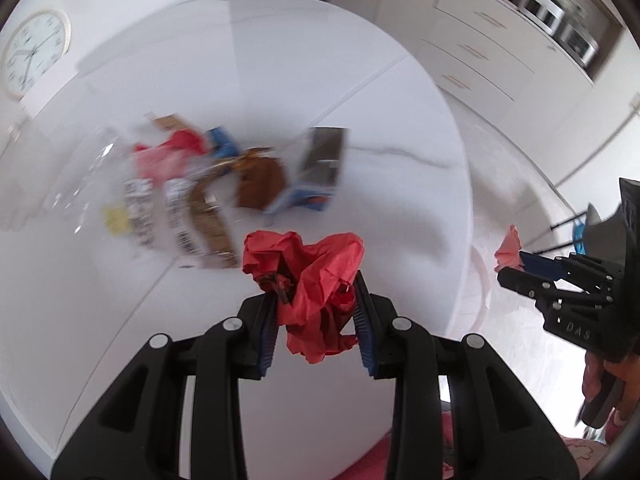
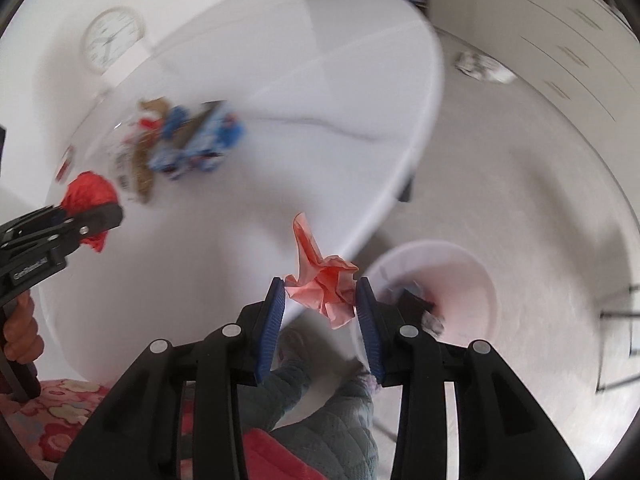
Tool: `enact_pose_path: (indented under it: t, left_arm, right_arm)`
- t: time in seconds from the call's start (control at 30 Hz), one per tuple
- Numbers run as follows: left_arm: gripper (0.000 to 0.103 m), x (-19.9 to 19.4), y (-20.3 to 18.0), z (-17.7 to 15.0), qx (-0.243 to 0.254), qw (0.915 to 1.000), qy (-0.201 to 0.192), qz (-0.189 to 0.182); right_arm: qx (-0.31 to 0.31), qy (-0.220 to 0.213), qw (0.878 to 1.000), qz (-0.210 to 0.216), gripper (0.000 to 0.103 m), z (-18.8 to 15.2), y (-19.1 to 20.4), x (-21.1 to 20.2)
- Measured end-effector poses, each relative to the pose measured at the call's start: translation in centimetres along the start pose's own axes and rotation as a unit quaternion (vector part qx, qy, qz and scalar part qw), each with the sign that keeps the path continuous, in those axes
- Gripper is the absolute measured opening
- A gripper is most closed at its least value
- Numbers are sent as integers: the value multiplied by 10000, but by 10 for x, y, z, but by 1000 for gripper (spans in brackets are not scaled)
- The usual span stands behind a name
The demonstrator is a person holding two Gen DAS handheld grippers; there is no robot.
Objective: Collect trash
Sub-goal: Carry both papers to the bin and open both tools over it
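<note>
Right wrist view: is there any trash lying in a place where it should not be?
Yes. A crumpled black-and-white wrapper lies on the pale floor, beyond the far edge of the white oval table and far from the white trash bin. The other loose trash sits in a pile on the table.

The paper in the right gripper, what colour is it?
Pale pink paper, crumpled, seen best in the right wrist view, pinched in the right gripper.
</note>
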State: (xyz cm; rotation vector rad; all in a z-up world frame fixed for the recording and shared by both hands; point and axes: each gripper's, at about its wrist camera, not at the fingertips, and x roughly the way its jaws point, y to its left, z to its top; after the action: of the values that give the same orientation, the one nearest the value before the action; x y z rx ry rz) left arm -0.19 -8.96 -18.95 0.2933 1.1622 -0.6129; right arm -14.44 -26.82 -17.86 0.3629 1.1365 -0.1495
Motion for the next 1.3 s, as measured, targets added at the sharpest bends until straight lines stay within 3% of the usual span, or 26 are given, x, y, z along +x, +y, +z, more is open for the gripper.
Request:
enact_pose_path:
  t: [0.23,0.53,0.57,0.63,0.67,0.7,1.03,1.07,1.1,1.13,1.3]
  left_arm:
    - [33,6,-67,19,573,9977,74,-351]
    - [33,10,-132,16,1094,9931,204,-365]
    - [33,11,-136,15,1131,9927,243,-339]
    - [33,13,-144,13,1206,9918,295,-297]
    - [33,14,-148,13,1247,9913,310,-285]
    - [33,15,-154,14,1312,9905,325,-270]
    - [35,35,-204,17,1744,9811,544,-637]
    - [48,37,-210,18,1779,9797,585,-710]
    - [78,38,-216,18,1807,9784,630,-777]
    - [92,38,-219,19,1823,9783,622,-766]
    - [95,32,-234,18,1996,9754,458,-812]
  right_arm:
    - [528,-89,9985,-140,37,-20,-49,-10]
    - [876,43,9961,-107,39,-40,-90,11]
    - [895,106,9959,-102,42,-42,-95,18]
    - [940,274,9951,-105,61,-45,-102,31]
    - [1014,398,9938,-207,82,-47,-107,39]
    - [1095,449,9922,-379,93,-50,-112,42]
    - [1796,346,9807,-684,97,-68,-170,20]
    - [1860,330,9794,-708,97,-70,-176,17]
    - [1899,319,9787,-717,97,-72,-180,16]
    - [1953,307,9775,-734,97,-74,-185,13]
    - [2063,274,9751,-759,97,-79,-197,7]
